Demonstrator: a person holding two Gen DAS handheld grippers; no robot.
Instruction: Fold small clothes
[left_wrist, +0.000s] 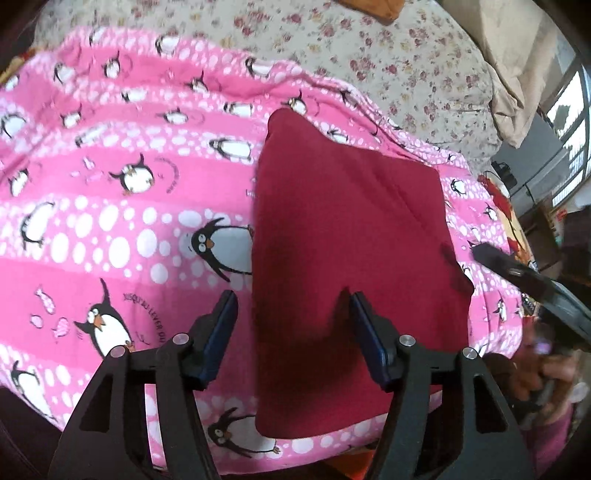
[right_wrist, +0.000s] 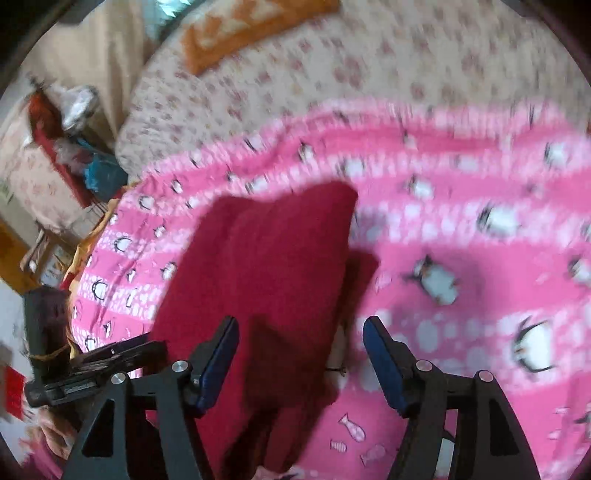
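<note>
Left tongs (left_wrist: 291, 295): I see them released, jaws apart above the cloth, gripping nothing.
Right tongs (right_wrist: 301, 323): released too, empty.
Red garment (left_wrist: 347, 236): lies folded on the pink penguin blanket (left_wrist: 110, 229), under both tongs.
Writing: blanket print reads "JUSQU'AU LEVER DU"; the rest I cannot read.

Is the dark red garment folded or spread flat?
Folded: the dark red garment lies compact on the penguin blanket, with a layer edge crossing it.

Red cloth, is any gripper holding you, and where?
No. The red cloth lies loose on the penguin blanket; the left gripper and right gripper are open above it.
</note>
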